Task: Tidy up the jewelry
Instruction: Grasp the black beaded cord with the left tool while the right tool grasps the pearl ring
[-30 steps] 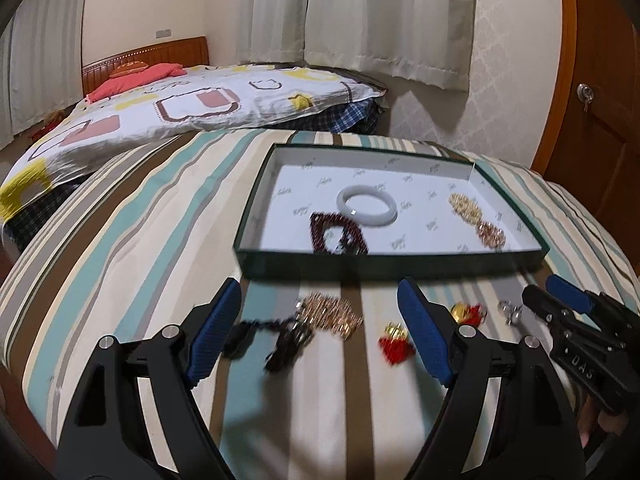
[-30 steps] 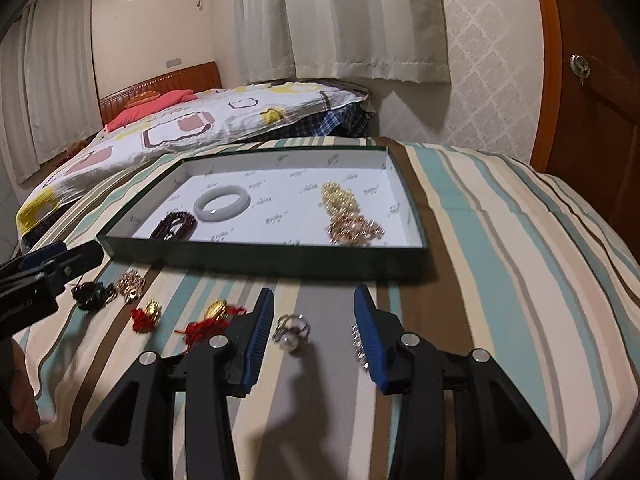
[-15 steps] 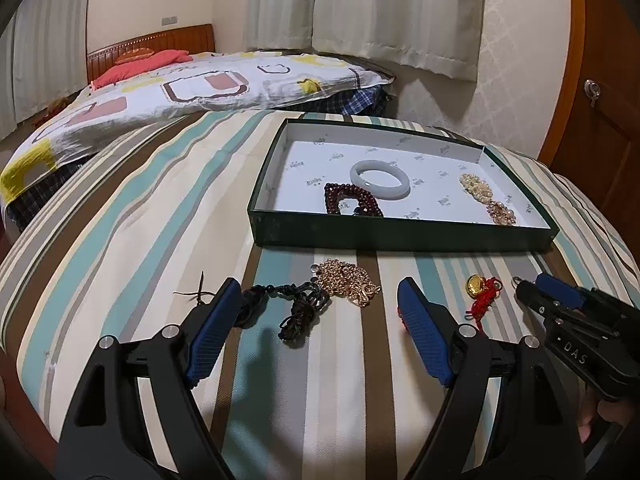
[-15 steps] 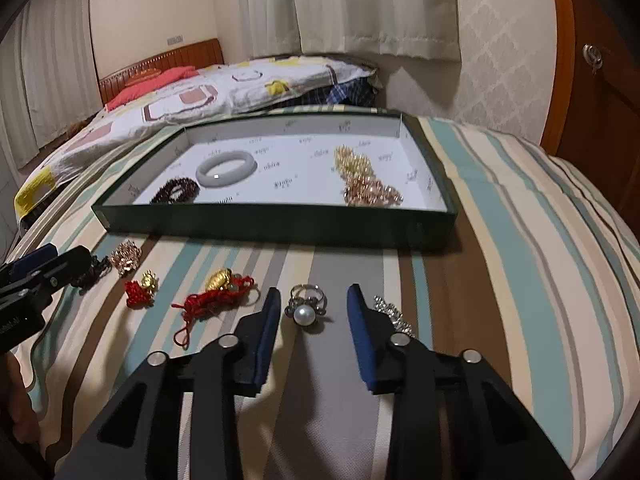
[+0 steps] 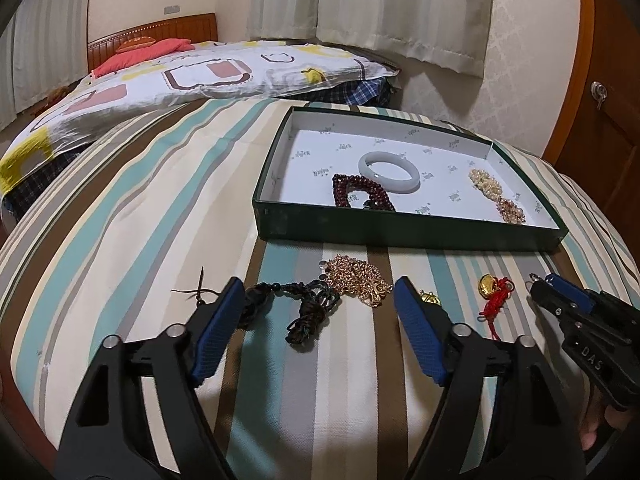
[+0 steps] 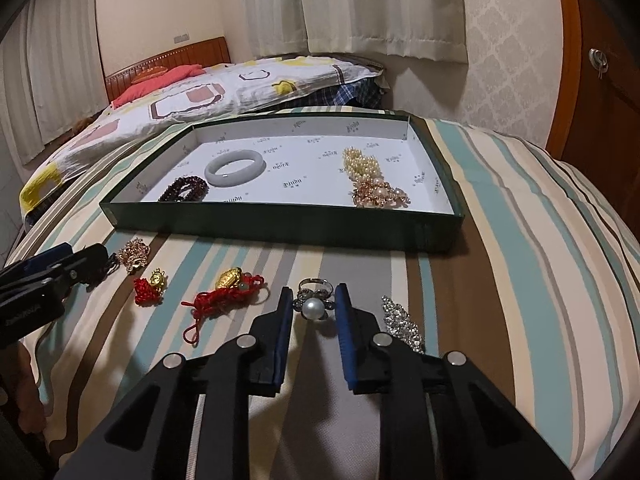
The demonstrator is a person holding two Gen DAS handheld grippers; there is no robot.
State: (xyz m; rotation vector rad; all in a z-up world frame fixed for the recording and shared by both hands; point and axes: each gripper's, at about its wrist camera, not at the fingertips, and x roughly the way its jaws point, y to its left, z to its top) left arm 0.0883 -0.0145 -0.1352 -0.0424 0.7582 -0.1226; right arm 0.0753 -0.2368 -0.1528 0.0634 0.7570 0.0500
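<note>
While everything sits on the striped bed cover [image 5: 140, 208], the left gripper [image 5: 318, 312] has its jaws spread wide around a black cord necklace [image 5: 304, 308] and the gold chain [image 5: 358, 280] just beyond it, touching neither as far as I can see. Next over are two red-cord gold charms [image 6: 226, 290], then the pearl ring [image 6: 314, 306] sitting right between the right gripper [image 6: 314, 312] jaws, which are parted with a gap on each side, not clamped. A rhinestone piece [image 6: 402, 322] lies just right of that. Behind it all, the green tray [image 6: 280, 226] holds a beaded bracelet [image 6: 184, 194], jade bangle [image 6: 235, 168] and pearl pieces [image 6: 366, 168].
</note>
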